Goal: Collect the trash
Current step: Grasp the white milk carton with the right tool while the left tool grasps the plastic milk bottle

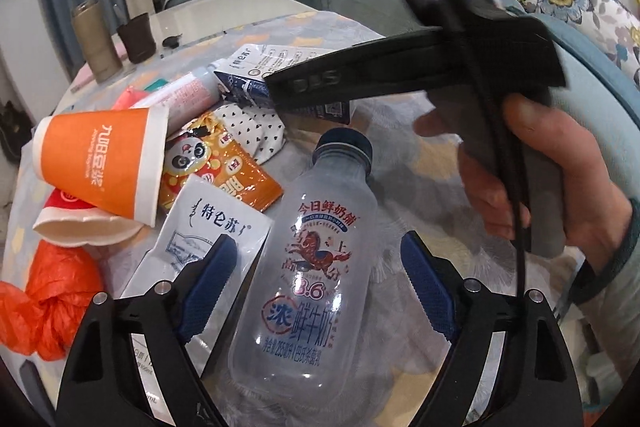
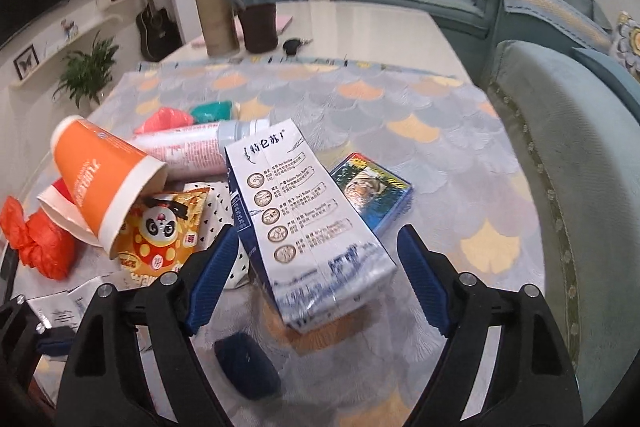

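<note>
We see two candidates for collection on the scale-patterned tablecloth. The left gripper stands with its jaws spread wide to either side of the translucent plastic milk bottle with a dark blue cap, which lies on its side, cap pointing away; neither blue pad touches it. The right gripper is likewise released, its jaws flanking the near end of the white-and-blue milk carton, which lies tilted over the litter pile, without contact.

We judge the bottle empty, hence light, smooth and inclined to roll or squirt out of a pinch; its thin wall should yield, so we would take it across the mid-body, below the shoulder. The carton appears empty and slightly crushed: light, stiff along its folded edges, soft on its broad faces. We would close on the two narrow sides near the base. Beside them lie the overturned orange paper cup and the panda-printed snack wrapper.
</note>
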Available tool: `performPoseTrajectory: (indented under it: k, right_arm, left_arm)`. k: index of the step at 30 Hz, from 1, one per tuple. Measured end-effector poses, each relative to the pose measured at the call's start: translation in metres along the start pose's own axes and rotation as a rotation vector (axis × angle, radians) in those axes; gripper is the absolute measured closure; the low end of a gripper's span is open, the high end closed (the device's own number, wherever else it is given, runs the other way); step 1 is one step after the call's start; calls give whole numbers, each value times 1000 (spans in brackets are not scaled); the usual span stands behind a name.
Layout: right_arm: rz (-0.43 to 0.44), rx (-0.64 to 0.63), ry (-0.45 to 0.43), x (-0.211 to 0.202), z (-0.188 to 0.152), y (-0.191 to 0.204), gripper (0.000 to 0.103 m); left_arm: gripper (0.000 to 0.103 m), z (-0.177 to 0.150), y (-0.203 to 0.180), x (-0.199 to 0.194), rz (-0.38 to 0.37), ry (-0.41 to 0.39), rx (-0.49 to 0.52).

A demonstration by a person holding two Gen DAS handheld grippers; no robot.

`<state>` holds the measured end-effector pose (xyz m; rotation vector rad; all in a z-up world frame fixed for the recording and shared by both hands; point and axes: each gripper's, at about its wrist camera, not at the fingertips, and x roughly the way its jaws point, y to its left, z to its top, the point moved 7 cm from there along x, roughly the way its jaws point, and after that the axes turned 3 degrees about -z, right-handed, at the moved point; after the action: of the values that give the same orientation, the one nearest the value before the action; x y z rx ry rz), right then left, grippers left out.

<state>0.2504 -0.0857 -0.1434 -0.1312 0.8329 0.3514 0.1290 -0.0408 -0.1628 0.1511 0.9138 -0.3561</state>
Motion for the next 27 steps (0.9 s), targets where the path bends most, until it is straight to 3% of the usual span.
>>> performPoseTrajectory:
  k: [2,5,6,8,10,13,17,18,20,22,27]
  right_arm:
    - [-1,-11,27,6,0,2,26]
    - [-1,-15,39,9,-2,5,30]
    - [6,-12,36,7,-2,5,37]
    - [37,20,29,0,-2,3,66]
    - [60,67,29,-7,-1,-5,73]
    - [68,97,41,-11,-3,-12,75]
    - [104,135,80,-16,-13,-18,74]
    - [107,142,89,-16,-16,-18,70]
    - [97,147,86,-18,-17,-18,45]
    - [80,142,70,-20,-15,-16,31]
    - [28,75,115,0,-11,3,28]
  left_arm:
    - [24,0,-1,1,25,0,17]
    - [36,-1,-2,1,77,-1,48]
    - [42,-1,-3,0,76,-3,56]
    - [47,-1,-9,-2,64,-9,70]
    - [48,-2,-10,-2,67,-10,68]
    - [48,-2,-7,-4,23,-10,28]
    - [48,-8,-4,-12,-35,10,-18]
    - [48,-11,-4,-15,-50,15,-27]
    - [48,-14,-3,-19,-70,18,-50]
    - [48,-18,2,-24,-93,17,-71]
    - [48,-26,12,-25,-149,36,-118]
